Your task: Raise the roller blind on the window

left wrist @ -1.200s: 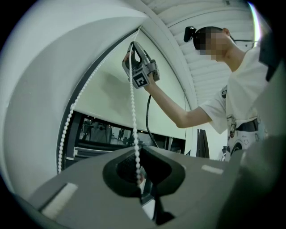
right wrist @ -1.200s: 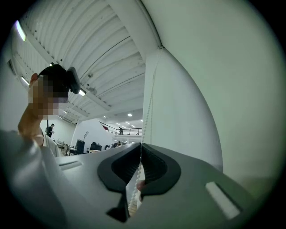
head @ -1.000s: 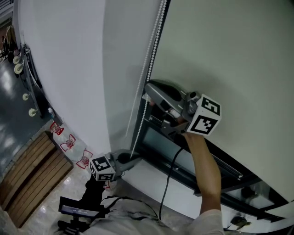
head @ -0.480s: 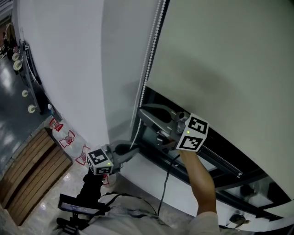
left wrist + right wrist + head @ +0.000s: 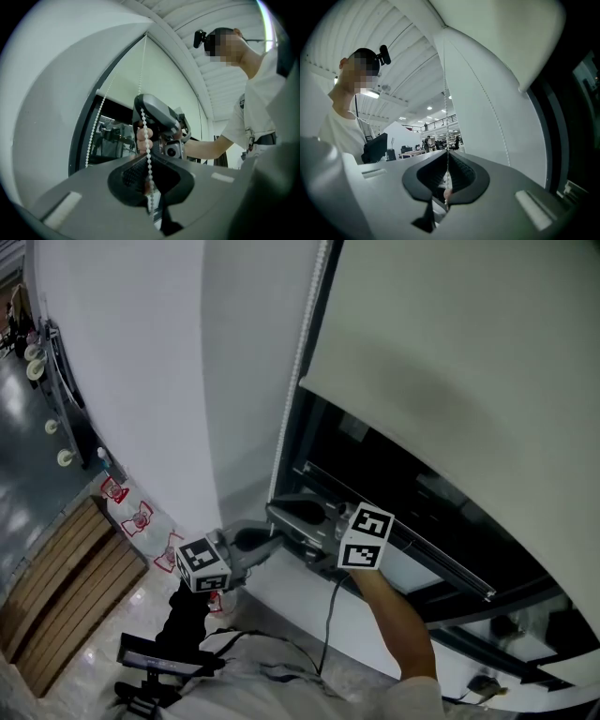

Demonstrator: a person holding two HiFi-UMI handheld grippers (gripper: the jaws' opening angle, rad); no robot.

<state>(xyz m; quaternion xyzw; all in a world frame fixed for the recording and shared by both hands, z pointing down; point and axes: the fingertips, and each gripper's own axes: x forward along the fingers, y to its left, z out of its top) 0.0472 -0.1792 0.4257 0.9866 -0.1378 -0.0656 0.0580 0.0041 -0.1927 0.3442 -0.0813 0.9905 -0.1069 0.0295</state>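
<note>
Left gripper is pressed together on the chain; beads are seen running up out of its jaws. In the head view the left gripper is held low, by the lower left corner of the window. Right gripper is also clamped on the chain, which is pinched between jaws brought almost together. In the head view the right gripper is placed just above the left one, close to it. One strand is gripped by both: in the left gripper view the right gripper is seen ahead on it, higher up. Chain is stretched up along the window's left frame, beside the white wall. Blind is partly raised; its lower edge is hung across the window and dark glass is left bare beneath it. A white sill is seen below the glass. A bare arm is stretched out to the right gripper.
</note>
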